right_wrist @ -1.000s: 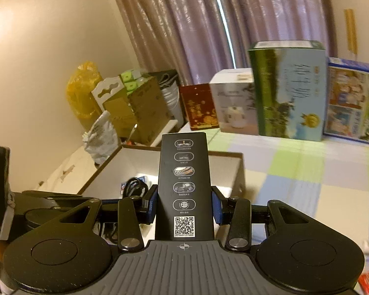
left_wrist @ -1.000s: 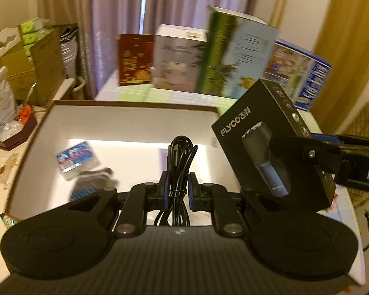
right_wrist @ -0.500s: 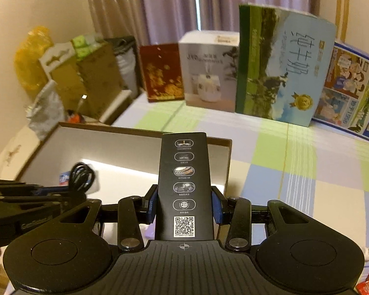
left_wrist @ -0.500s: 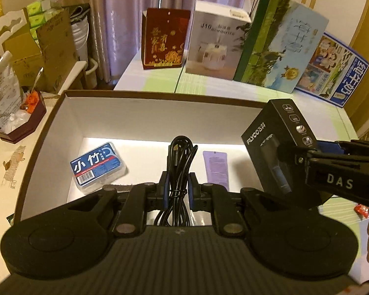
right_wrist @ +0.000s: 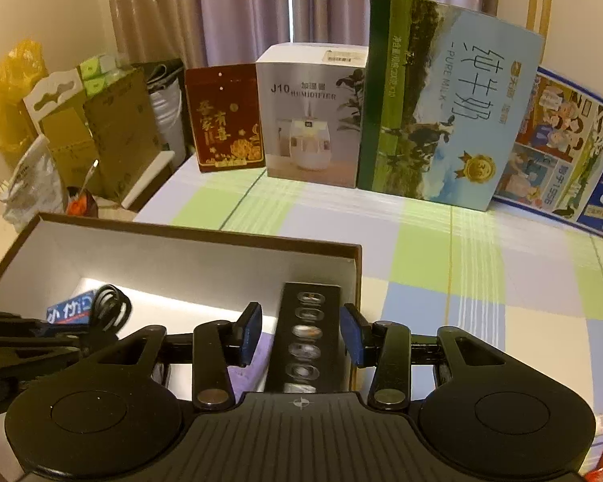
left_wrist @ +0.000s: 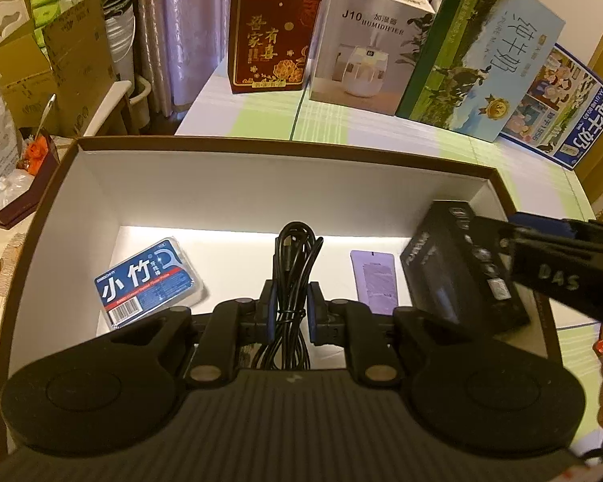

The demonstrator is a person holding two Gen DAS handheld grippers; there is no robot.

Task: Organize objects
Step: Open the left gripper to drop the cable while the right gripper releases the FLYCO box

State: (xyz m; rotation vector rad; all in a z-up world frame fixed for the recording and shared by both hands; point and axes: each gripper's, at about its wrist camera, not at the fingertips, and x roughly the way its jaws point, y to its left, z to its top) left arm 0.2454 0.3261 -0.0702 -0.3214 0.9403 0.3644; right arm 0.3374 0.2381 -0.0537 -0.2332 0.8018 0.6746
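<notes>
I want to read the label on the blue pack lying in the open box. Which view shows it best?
The left wrist view: the blue pack lies flat on the box floor, its whole printed face and barcode visible. The right wrist view shows only a sliver, cut off by the black cable and left tongs.

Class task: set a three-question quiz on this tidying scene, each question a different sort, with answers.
1. True or false: the left gripper is shut on a black cable.
2. Where does the blue packet lie? A) inside the open box B) on the tablecloth C) on a chair
3. Fill in: ___ cartons stand along the far edge of the table.
Key: 1 true; 2 A; 3 four.
</notes>
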